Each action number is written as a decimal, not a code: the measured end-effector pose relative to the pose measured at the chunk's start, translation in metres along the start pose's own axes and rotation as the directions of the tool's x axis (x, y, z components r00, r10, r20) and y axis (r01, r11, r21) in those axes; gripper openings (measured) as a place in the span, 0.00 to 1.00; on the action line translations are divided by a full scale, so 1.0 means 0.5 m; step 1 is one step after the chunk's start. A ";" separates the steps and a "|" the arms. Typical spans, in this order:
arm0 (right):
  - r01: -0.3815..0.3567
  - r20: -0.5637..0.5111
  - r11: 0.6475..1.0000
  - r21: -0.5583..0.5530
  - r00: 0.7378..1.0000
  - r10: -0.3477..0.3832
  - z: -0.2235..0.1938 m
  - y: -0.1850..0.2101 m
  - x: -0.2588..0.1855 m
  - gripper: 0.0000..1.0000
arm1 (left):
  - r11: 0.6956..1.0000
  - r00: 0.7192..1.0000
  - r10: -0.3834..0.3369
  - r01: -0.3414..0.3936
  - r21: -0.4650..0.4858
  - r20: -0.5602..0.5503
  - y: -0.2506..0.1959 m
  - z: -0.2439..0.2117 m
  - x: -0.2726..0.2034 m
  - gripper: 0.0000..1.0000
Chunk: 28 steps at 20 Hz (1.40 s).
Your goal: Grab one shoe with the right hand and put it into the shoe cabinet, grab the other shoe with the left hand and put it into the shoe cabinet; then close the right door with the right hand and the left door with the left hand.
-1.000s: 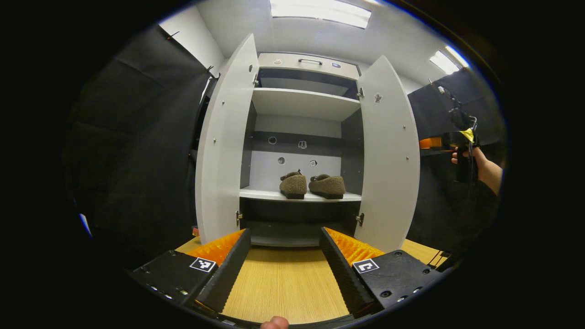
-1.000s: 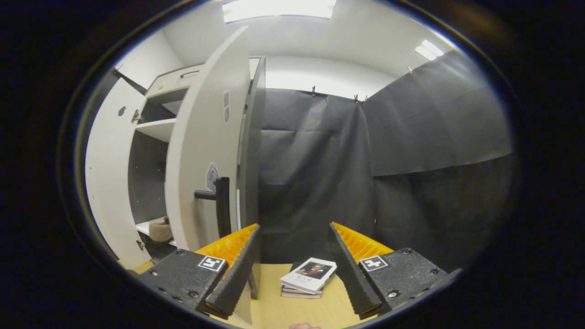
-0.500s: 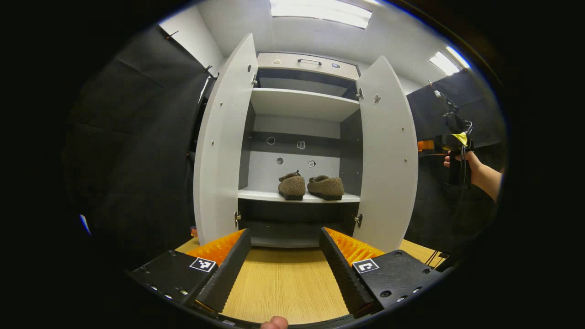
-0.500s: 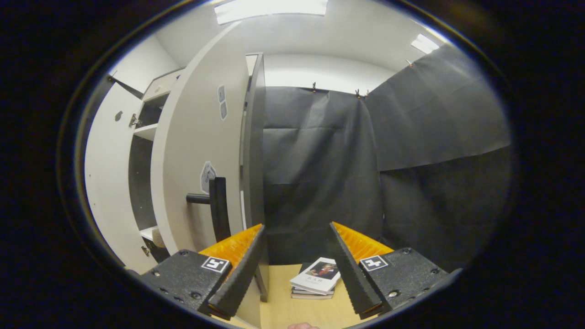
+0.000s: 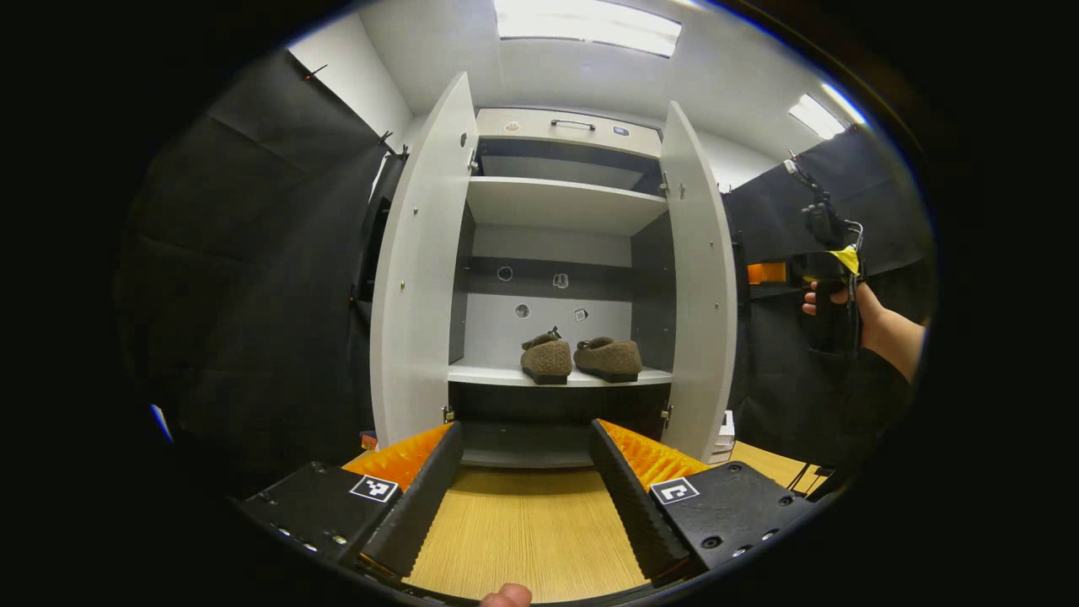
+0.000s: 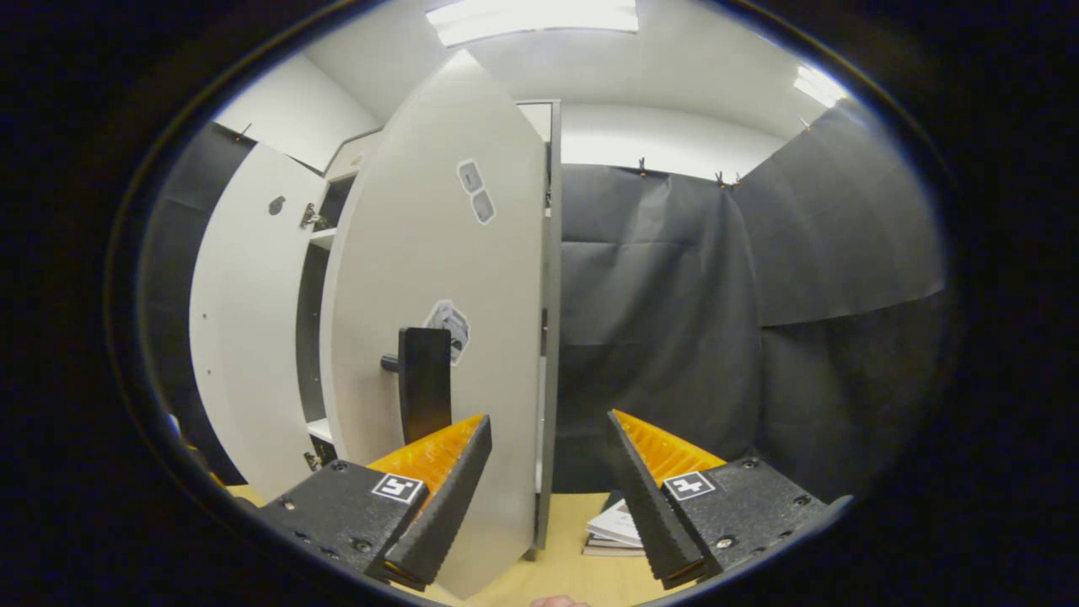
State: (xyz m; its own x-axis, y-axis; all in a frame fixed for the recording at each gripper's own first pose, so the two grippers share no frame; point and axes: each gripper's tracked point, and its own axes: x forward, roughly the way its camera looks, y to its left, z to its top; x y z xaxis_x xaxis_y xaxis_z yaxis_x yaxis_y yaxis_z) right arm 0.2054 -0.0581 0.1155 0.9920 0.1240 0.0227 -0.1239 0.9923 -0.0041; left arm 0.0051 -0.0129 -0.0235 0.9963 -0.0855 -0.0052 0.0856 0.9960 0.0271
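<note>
Both shoes (image 5: 580,357) are seen on the cabinet shelf (image 5: 506,374). Since a second ago, the right door (image 6: 438,337) has been swung further shut by the right gripper (image 6: 548,497), jaws apart. The left gripper (image 5: 524,493), jaws apart, is held over the worktop (image 5: 523,531); the left door (image 5: 417,270) remains open.

Two brown fuzzy shoes (image 5: 582,357) sit side by side on the white shoe cabinet (image 5: 560,202) shelf, both doors open.
</note>
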 end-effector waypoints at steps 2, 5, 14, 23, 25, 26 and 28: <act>-0.030 0.000 0.999 0.018 1.000 0.030 -0.003 0.035 0.014 0.87 | 1.000 1.000 0.012 -0.012 -0.004 -0.007 0.011 -0.004 -0.007 0.93; -0.082 -0.010 0.995 0.048 0.997 0.083 -0.010 0.090 0.042 0.89 | 1.000 1.000 0.030 -0.030 -0.006 -0.009 0.028 -0.001 -0.013 0.93; -0.112 -0.001 0.993 -0.025 0.994 0.112 -0.008 0.199 0.111 0.87 | 0.999 0.999 0.043 -0.043 -0.009 -0.005 0.036 0.011 -0.028 0.93; -0.045 0.079 0.998 -0.035 0.996 0.048 -0.021 0.170 -0.117 0.89 | 0.998 1.000 0.028 -0.028 -0.053 0.003 0.024 0.025 -0.010 0.93; -0.010 0.084 1.000 -0.023 0.996 0.012 -0.052 0.171 -0.169 0.90 | 0.997 1.000 0.008 -0.008 -0.071 -0.006 0.011 0.021 -0.005 0.93; 0.016 0.083 1.000 -0.015 0.996 -0.014 -0.068 0.170 -0.193 0.89 | 0.996 1.000 -0.008 0.006 -0.086 -0.012 0.002 0.018 -0.001 0.93; 0.059 0.083 0.998 -0.005 0.995 -0.059 -0.096 0.162 -0.235 0.89 | 0.995 1.000 -0.025 0.023 -0.097 -0.012 -0.015 0.019 -0.002 0.93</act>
State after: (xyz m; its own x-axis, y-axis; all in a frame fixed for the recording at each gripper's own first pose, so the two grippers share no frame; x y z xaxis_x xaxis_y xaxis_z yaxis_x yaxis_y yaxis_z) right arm 0.0800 0.0078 0.0644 0.9923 0.0653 0.1056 -0.0649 0.9979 -0.0079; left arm 0.0036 -0.0204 -0.0140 0.9938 -0.1098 -0.0184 0.1083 0.9917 -0.0698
